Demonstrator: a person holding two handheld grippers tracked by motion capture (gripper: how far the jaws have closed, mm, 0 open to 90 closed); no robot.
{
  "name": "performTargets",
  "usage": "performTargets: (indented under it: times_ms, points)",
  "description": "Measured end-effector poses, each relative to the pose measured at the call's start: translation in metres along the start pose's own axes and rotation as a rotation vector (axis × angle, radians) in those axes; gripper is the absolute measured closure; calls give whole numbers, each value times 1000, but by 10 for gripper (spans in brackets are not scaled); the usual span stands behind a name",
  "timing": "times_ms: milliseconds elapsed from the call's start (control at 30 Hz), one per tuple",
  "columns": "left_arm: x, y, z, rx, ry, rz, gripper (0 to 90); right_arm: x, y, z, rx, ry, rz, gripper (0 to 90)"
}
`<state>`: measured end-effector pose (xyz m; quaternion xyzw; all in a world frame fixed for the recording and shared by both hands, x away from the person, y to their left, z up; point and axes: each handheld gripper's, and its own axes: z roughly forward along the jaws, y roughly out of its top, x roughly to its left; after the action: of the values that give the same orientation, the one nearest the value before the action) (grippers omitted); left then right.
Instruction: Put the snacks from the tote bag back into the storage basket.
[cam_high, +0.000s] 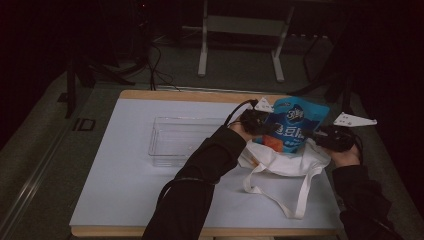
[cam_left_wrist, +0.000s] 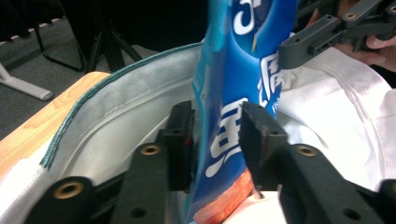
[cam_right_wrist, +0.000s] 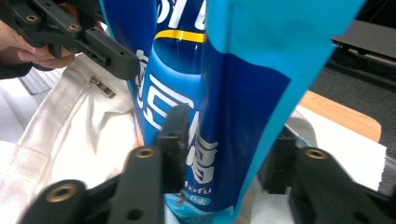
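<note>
Blue glossy plastic snack pouch (cam_high: 294, 126) with white lettering and an orange patch near its bottom stands upright at the right part of the white-topped counter (cam_high: 125, 190), its lower end sunk in the mouth of a cream cloth tote bag (cam_high: 280, 164) that lies crumpled there with its long straps trailing toward the near edge. The left hand-held gripper (cam_high: 261, 123) comes at the pouch from its left side and the right hand-held gripper (cam_high: 324, 136) from its right, so the pouch is between them.

In the left gripper view the pouch (cam_left_wrist: 233, 107) runs edge-on between the two black jaws; both pads lie against its faces, pinching it just above the orange patch, with the bag's pale cloth (cam_left_wrist: 130, 121) curving behind. The other hand-held gripper (cam_left_wrist: 322, 39) shows farther up the pouch.

In the right gripper view the pouch (cam_right_wrist: 215, 107) also stands between the jaws. The left pad presses on its printed face; the right pad is hidden behind the pouch's light blue side fold, and the hold looks like a pinch.

A clear plastic rectangular tray (cam_high: 180, 142) sits on the counter left of the bag, apart from it.
</note>
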<state>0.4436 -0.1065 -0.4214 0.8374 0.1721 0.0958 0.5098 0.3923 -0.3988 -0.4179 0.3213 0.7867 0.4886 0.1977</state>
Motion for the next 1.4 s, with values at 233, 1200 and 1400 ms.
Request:
performTargets:
  times_ms: [233, 1200, 1400]
  points:
    - [1, -1, 0, 9, -8, -6, 837, 0, 1, 2, 13, 19, 13, 737]
    - [-13, 44, -26, -13, 31, 38, 900, 10, 39, -21, -1, -7, -23, 871]
    - [-17, 60, -37, -5, 36, 51, 900, 15, 56, -31, -15, -14, -43, 881]
